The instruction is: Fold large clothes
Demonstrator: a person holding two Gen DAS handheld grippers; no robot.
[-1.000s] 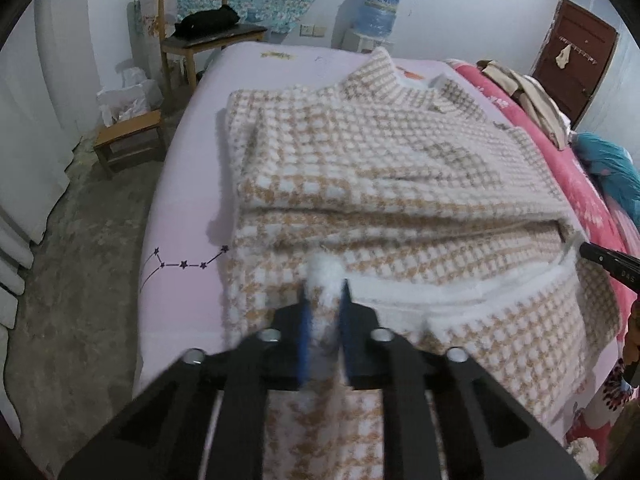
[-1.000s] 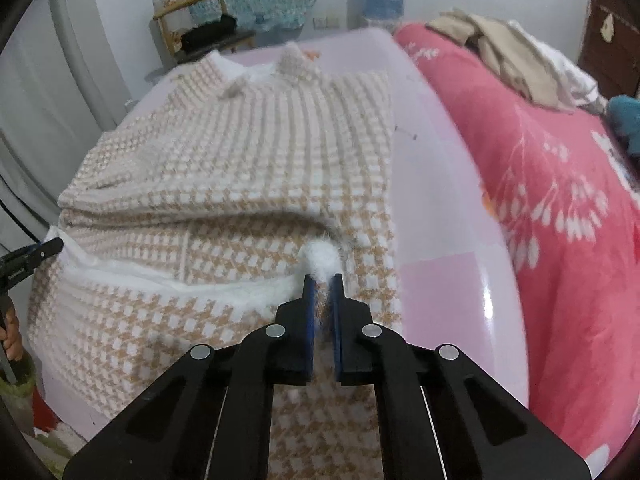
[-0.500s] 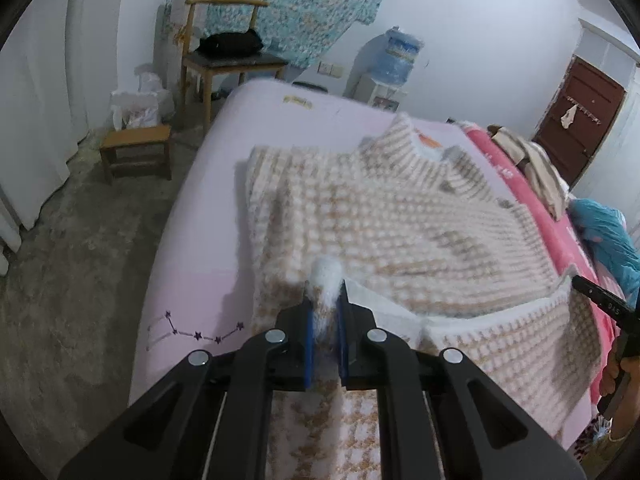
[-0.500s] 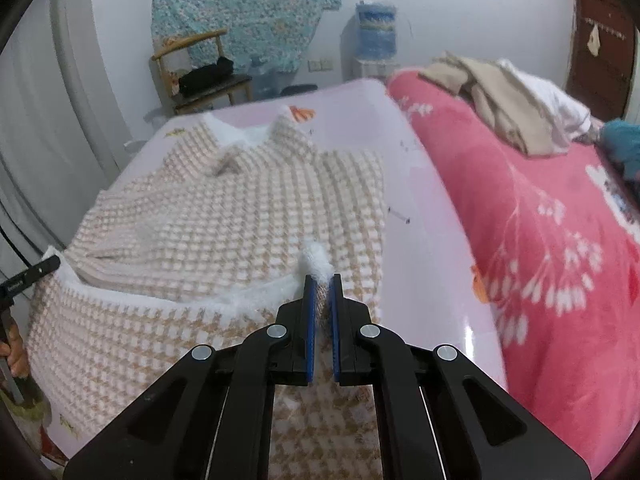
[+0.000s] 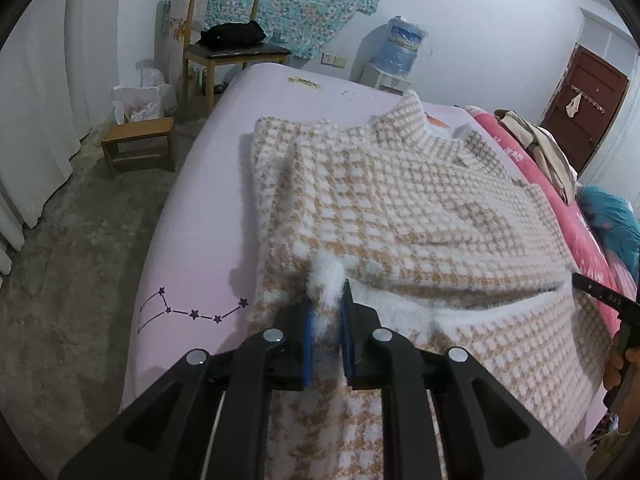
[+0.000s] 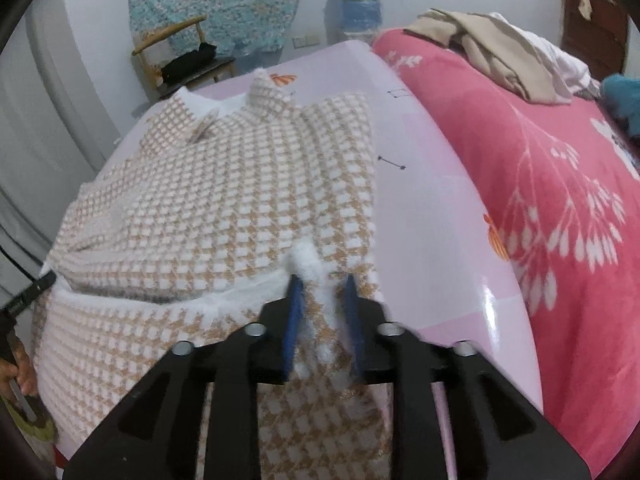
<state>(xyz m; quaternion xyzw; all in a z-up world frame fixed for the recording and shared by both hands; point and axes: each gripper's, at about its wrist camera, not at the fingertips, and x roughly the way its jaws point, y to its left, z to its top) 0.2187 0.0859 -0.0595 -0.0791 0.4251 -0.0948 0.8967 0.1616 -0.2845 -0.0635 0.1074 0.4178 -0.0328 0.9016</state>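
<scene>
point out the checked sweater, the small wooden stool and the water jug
checked sweater (image 5: 400,200), left wrist view, middle of its folded body
small wooden stool (image 5: 138,130), left wrist view, its seat top
water jug (image 5: 404,46), left wrist view, its blue body

**Checked fleece jacket, hem folded up on the bed**

The tan-and-white houndstooth jacket (image 5: 404,204) lies flat, collar raised toward twelve o'clock. Its lower part is turned up toward the chest, baring white fleece lining along the edge at six o'clock.

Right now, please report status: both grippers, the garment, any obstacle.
Left gripper and right gripper both just opening, hem between the fingers. Checked coat lies on the bed, bottom folded up. Nothing in the way.
</scene>
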